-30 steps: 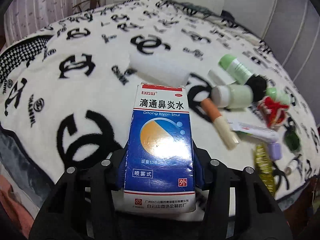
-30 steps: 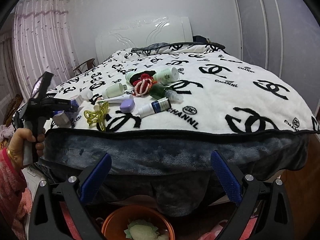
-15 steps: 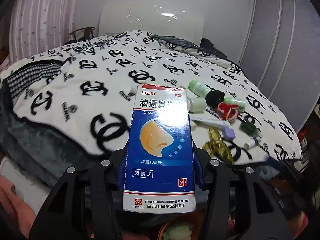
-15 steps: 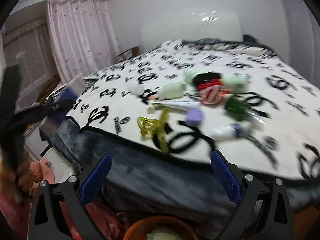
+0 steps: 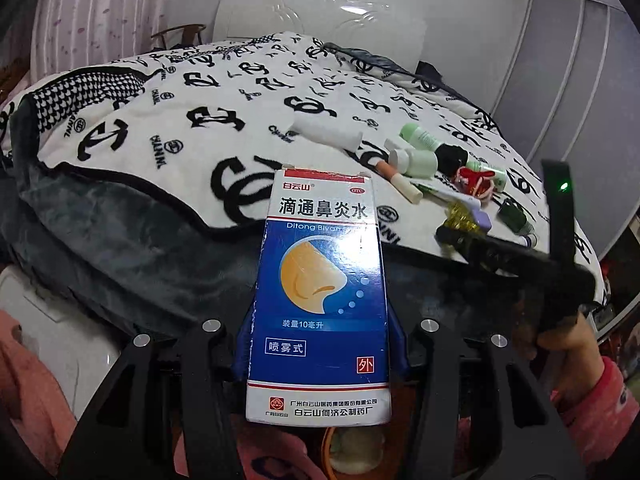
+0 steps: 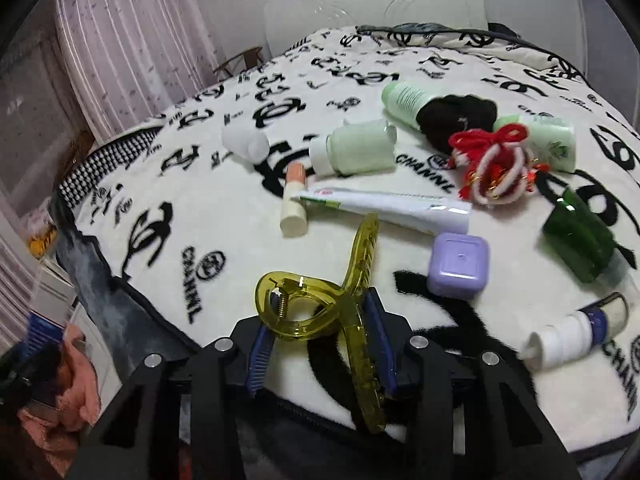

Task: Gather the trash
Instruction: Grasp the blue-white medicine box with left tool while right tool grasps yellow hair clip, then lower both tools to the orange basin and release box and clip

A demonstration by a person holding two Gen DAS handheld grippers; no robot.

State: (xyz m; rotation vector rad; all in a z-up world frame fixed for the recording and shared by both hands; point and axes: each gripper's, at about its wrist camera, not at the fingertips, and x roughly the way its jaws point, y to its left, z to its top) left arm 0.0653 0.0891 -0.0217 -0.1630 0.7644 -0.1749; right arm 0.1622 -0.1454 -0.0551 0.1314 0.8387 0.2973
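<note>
My left gripper [image 5: 320, 344] is shut on a blue and white nasal spray box [image 5: 320, 292] and holds it off the bed's edge, above an orange bin [image 5: 352, 452] with something pale inside. My right gripper [image 6: 320, 344] has its blue pads on both sides of a yellow hair claw clip [image 6: 340, 312] at the bed's front edge. In the left wrist view the right gripper [image 5: 520, 256] is a dark shape over the bed's edge.
On the white logo blanket [image 6: 200, 208] lie a toothpaste tube [image 6: 384, 204], a lip balm stick [image 6: 294, 200], a purple case [image 6: 458, 266], a green bottle [image 6: 576, 236], pale green bottles [image 6: 356, 150], a red and white tassel [image 6: 492, 164], a black scrunchie [image 6: 456, 116] and a small blue and white bottle [image 6: 576, 328].
My left gripper pulled back from the bed with the box and now hangs over the bin. My right gripper moved up onto the bed and closed in around the yellow clip.
</note>
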